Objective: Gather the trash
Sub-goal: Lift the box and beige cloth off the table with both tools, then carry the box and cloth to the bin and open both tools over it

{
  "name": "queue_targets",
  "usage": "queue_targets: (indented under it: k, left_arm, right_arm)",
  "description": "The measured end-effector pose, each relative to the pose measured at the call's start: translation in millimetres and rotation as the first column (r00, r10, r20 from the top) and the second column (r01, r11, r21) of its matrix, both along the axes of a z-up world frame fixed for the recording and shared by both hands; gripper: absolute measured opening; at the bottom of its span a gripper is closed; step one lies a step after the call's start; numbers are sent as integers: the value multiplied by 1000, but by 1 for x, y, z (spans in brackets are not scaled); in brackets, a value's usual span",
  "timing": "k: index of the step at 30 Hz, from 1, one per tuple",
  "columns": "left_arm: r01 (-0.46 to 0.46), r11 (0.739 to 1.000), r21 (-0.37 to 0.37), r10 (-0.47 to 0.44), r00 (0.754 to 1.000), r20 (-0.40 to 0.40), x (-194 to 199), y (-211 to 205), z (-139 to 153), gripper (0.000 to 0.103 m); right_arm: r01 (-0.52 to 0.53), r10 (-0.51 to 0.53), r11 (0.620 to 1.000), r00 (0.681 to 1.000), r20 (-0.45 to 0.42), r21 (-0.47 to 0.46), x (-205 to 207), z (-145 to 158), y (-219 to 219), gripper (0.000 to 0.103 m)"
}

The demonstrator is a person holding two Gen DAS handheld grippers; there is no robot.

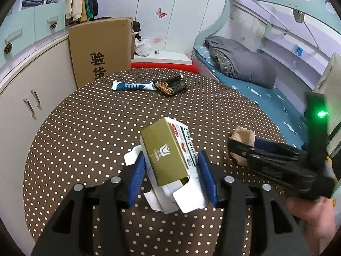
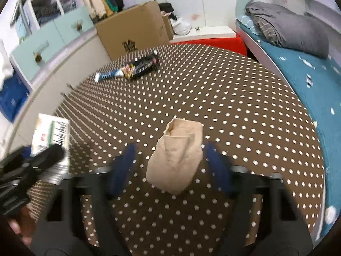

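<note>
A crushed gold and white carton lies on the polka-dot table between the blue pads of my left gripper, which is open around it with a small gap on each side. A beige paper bag lies between the blue pads of my right gripper, which is open around it without touching. The bag and right gripper also show in the left wrist view. A blue and white sachet and a black snack wrapper lie at the far side.
A large cardboard box stands past the table's far left edge, beside white cabinets. A bed with a grey duvet runs along the right. A red surface lies behind the table. The carton shows at the left of the right wrist view.
</note>
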State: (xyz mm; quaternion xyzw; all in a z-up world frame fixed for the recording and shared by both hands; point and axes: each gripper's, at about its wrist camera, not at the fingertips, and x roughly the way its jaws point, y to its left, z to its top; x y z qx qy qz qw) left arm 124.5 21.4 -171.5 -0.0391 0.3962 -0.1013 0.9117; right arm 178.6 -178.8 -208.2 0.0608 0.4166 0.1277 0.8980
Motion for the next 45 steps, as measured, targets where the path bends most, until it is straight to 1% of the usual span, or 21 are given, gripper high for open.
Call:
queue_targets:
  k: [1, 2, 4, 8, 13, 19, 24, 29, 33, 37, 42, 45]
  left_arm:
    - [1, 1000, 3, -1, 1000, 2, -1, -1, 1, 50]
    - [1, 1000, 6, -1, 1000, 5, -1, -2, 2, 50]
    - [5, 1000, 6, -5, 1000, 13, -3, -5, 5, 50]
    - [21, 1000, 3, -21, 999, 33, -2, -12, 15, 50]
    - [63, 998, -8, -63, 996, 61, 1, -32, 30, 50]
    - [136, 991, -18, -134, 985, 107, 2, -71, 54, 50]
    - [216, 976, -28, -210, 969, 133, 3, -111, 70, 50]
    - [306, 952, -29, -299, 942, 152, 3, -157, 81, 50]
    - [380, 925, -25, -372, 915, 157, -1, -193, 86, 50]
    - [445, 895, -15, -439, 888, 137, 0, -235, 82, 50]
    - [509, 861, -7, -507, 859, 74, 1, -284, 60, 50]
    - [529, 848, 8, -529, 848, 33, 5, -311, 43, 50]
  right_arm:
    - [4, -4, 1000, 1000, 2, -16, 2, 0, 1, 29]
    - [-7, 7, 1000, 1000, -4, 3, 3, -1, 0, 27]
    - [-25, 25, 999, 1000, 5, 42, 1, 2, -3, 27]
    - [-29, 27, 996, 999, 33, 79, -11, 11, -18, 27]
    - [-10, -1, 992, 996, 90, 129, -25, 38, -48, 27]
    - [39, -71, 982, 982, 172, 184, -44, 78, -98, 27]
    - [107, -156, 972, 960, 233, 207, -60, 108, -144, 27]
    - [198, -253, 954, 932, 258, 224, -78, 118, -193, 27]
    - [275, -329, 934, 910, 251, 228, -92, 115, -229, 27]
    - [359, -407, 905, 887, 218, 228, -104, 101, -268, 27]
    - [442, -480, 866, 866, 140, 232, -109, 69, -313, 27]
    - [482, -512, 844, 855, 84, 236, -107, 44, -334, 27]
